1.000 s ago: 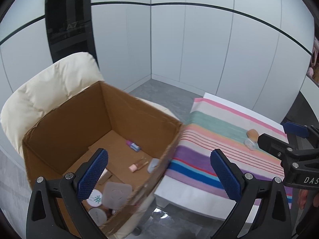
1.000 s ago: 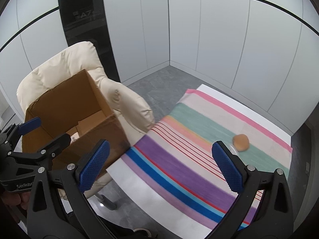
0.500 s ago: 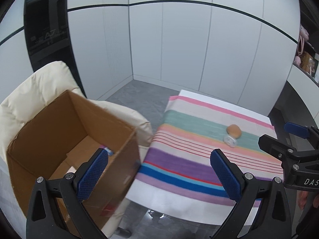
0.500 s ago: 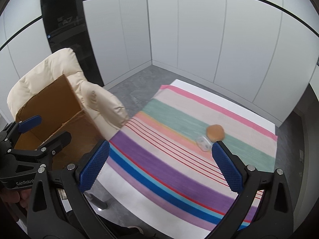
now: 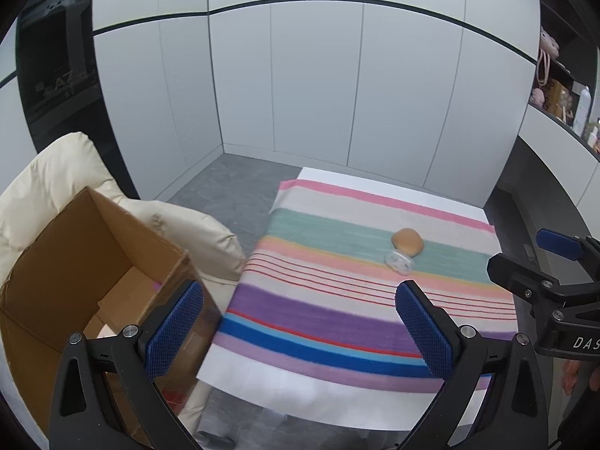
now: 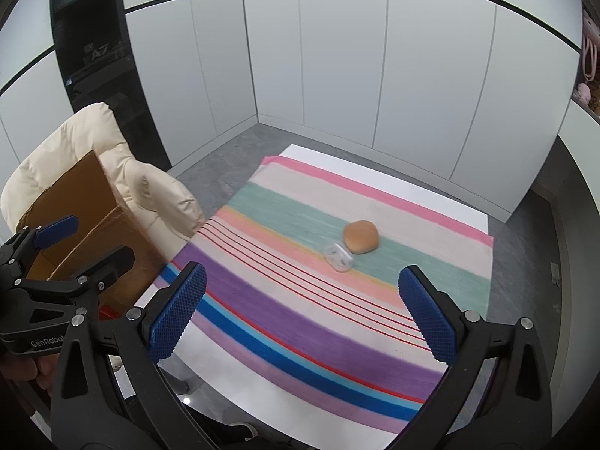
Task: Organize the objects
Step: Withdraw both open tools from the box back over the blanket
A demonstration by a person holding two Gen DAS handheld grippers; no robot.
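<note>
**Two open grippers facing the last items on the striped cloth**

From left to right we see: a cream padded chair [image 5: 48, 187] bearing an open cardboard box [image 5: 75, 262], its floor only partly visible; the table [image 5: 285, 393] covered by a striped cloth [image 5: 337, 315]; and, on the cloth's green band toward the far right, a tan bun-shaped object [image 6: 360, 236] with a small clear plastic piece [image 6: 338, 257] touching or just beside its near edge. We hold the left gripper [image 5: 296, 326] over the gap between box and table, fingers spread wide and holding nothing; the right gripper [image 6: 300, 313] hangs above the near stripes, likewise wide and unloaded. We judge the step to be a reach for one of the two remaining items; the next move calls for advancing a gripper across the cloth, straddling the bun or the clear piece, and closing gently, the clear piece being low and likely slippery.
</note>
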